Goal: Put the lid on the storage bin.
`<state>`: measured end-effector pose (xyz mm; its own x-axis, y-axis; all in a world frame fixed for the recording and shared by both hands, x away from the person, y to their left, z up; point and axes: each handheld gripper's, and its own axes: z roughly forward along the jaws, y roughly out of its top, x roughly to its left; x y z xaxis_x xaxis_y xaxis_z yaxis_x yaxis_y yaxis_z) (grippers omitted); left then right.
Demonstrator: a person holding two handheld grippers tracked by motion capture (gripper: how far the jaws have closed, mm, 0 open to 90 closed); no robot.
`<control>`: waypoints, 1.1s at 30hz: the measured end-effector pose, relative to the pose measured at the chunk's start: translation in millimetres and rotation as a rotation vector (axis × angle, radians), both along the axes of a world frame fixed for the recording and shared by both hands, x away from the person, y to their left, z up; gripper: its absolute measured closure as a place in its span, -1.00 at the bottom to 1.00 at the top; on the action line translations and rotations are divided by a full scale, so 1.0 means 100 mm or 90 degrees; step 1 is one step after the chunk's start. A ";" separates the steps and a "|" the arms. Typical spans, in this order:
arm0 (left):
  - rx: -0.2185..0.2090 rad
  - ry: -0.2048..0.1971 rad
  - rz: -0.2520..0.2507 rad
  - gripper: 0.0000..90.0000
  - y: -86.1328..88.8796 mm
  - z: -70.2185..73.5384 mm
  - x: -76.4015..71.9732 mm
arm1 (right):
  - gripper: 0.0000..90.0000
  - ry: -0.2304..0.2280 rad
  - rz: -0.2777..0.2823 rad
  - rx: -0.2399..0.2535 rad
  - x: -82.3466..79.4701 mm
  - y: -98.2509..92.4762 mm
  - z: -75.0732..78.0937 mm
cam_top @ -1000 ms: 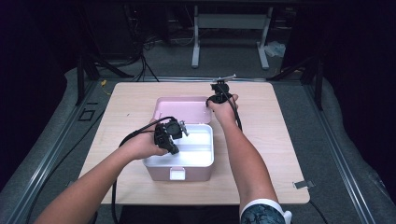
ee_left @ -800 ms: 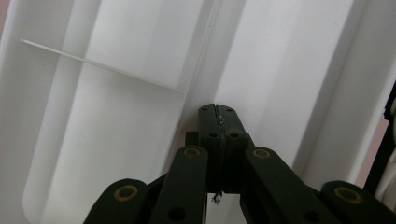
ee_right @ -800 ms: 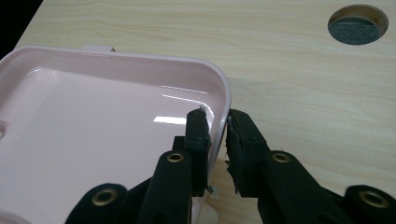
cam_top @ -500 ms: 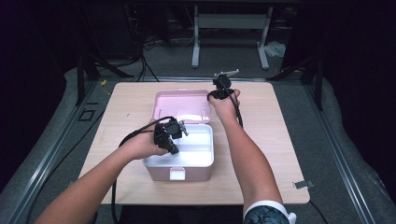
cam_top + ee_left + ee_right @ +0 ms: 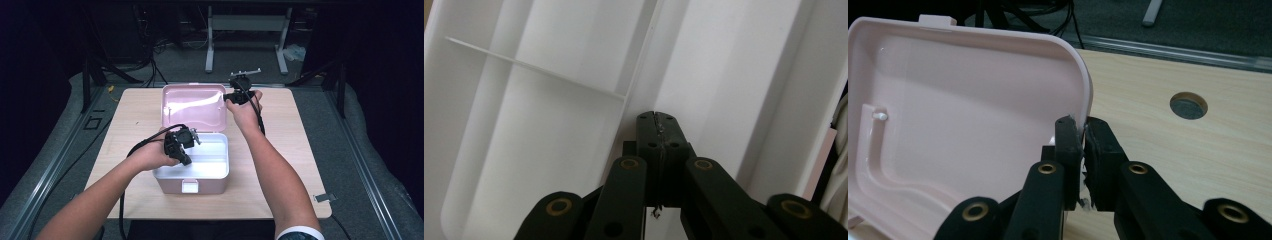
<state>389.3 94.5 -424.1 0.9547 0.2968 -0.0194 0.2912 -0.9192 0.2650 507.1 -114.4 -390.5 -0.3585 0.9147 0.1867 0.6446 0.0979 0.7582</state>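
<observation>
On 1 table [image 5: 295,150], 1 box [image 5: 192,175]: right gripper [image 5: 1083,131] pinches its lid [image 5: 968,135]; left gripper [image 5: 658,131] closed.

No lettering, label, brand, number or sign can be read anywhere here; the pink box [image 5: 192,170] and its lid [image 5: 194,106] are plain; the white tray [image 5: 549,125] carries no marking; the table [image 5: 295,150] shows bare wood grain and nothing printed; the black jaws bear only brass rivets.
</observation>
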 end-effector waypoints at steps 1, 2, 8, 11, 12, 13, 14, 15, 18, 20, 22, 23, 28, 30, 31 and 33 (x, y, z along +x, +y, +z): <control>-0.001 -0.001 0.003 1.00 0.00 0.00 -0.01 | 0.89 -0.005 0.004 -0.003 -0.03 0.00 0.03; 0.003 -0.003 0.000 1.00 -0.01 0.00 -0.01 | 0.89 -0.013 0.005 -0.001 -0.07 -0.01 0.05; 0.009 -0.005 0.000 1.00 -0.02 0.00 -0.01 | 0.91 -0.051 0.022 -0.008 -0.29 -0.03 0.13; 0.011 -0.012 0.002 1.00 -0.03 0.00 -0.03 | 0.91 -0.068 0.030 -0.021 -0.38 -0.03 0.18; 0.011 -0.012 0.002 1.00 -0.03 0.00 -0.03 | 0.91 -0.074 0.035 -0.021 -0.42 -0.03 0.19; 0.010 -0.012 0.002 1.00 -0.02 0.00 -0.03 | 0.91 -0.075 0.038 -0.019 -0.44 -0.04 0.20; 0.010 -0.012 0.002 1.00 -0.02 0.00 -0.03 | 0.91 -0.079 0.045 -0.014 -0.48 -0.05 0.21; 0.010 -0.013 0.002 1.00 -0.03 0.00 -0.03 | 0.92 -0.087 0.042 -0.013 -0.51 -0.06 0.21; 0.012 -0.016 0.000 1.00 -0.03 0.00 -0.04 | 0.92 -0.108 0.054 -0.007 -0.66 -0.09 0.22; 0.010 -0.016 0.001 1.00 -0.02 0.00 -0.04 | 0.92 -0.129 0.060 -0.006 -0.78 -0.10 0.23; 0.010 -0.017 0.001 1.00 -0.02 0.00 -0.04 | 0.92 -0.152 0.069 -0.019 -0.91 -0.10 0.23; 0.011 -0.017 0.002 1.00 -0.03 0.00 -0.04 | 0.92 -0.160 0.076 -0.025 -0.97 -0.10 0.23; 0.008 -0.028 0.004 1.00 -0.02 0.00 -0.07 | 0.93 -0.184 0.088 -0.034 -1.17 -0.11 0.21; 0.001 -0.027 0.014 0.99 -0.01 0.00 -0.07 | 0.93 -0.190 0.089 -0.044 -1.21 -0.10 0.21; -0.001 -0.028 0.013 0.99 -0.01 0.00 -0.07 | 0.93 -0.189 0.092 -0.047 -1.23 -0.11 0.21; -0.005 -0.028 0.016 0.99 0.00 0.00 -0.07 | 0.93 -0.189 0.088 -0.048 -1.25 -0.11 0.20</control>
<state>382.3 94.8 -424.4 0.9468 0.3212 0.0199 0.3025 -0.9095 0.2853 382.1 -125.7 -370.3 -0.5090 0.8607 -0.0109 0.3728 0.2318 0.8985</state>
